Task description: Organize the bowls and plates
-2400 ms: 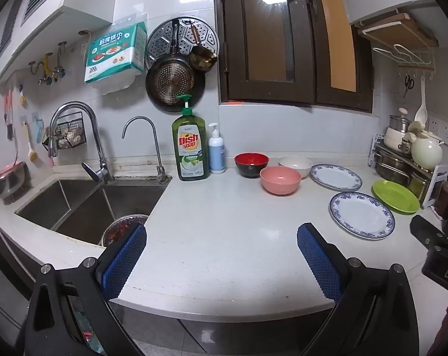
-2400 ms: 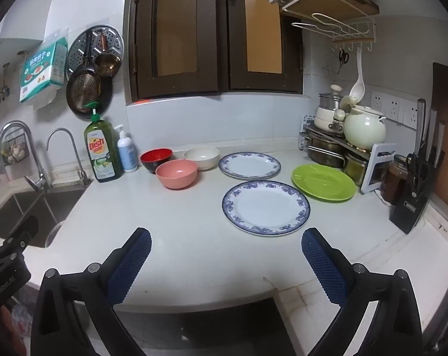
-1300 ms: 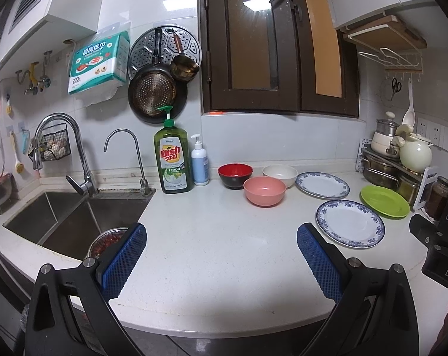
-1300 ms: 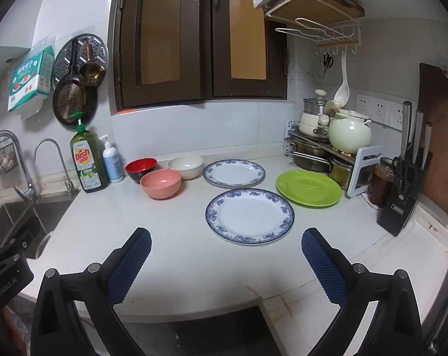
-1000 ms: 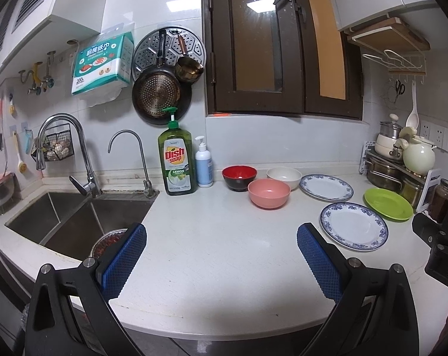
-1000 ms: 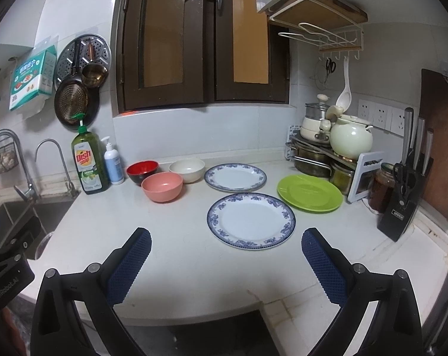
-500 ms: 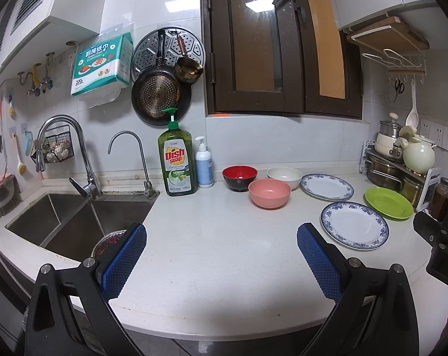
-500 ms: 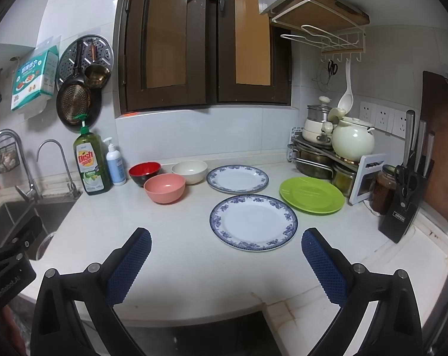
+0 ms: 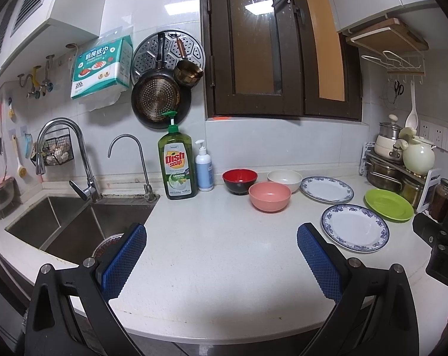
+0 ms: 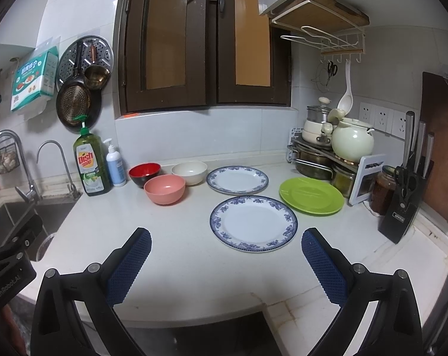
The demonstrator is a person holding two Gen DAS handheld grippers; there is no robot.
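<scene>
We hold left gripper (image 9: 221,258) and right gripper (image 10: 226,262) spread wide, empty. Three bowls, three plates sit apart on the counter (image 10: 179,237)

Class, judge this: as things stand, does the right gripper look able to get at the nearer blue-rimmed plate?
Probably yes. The right gripper is open, and the nearer blue-rimmed plate lies just ahead on bare counter with nothing between.

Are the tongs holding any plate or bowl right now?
No. The left tongs and the right tongs are both open and empty, above the counter.
</scene>
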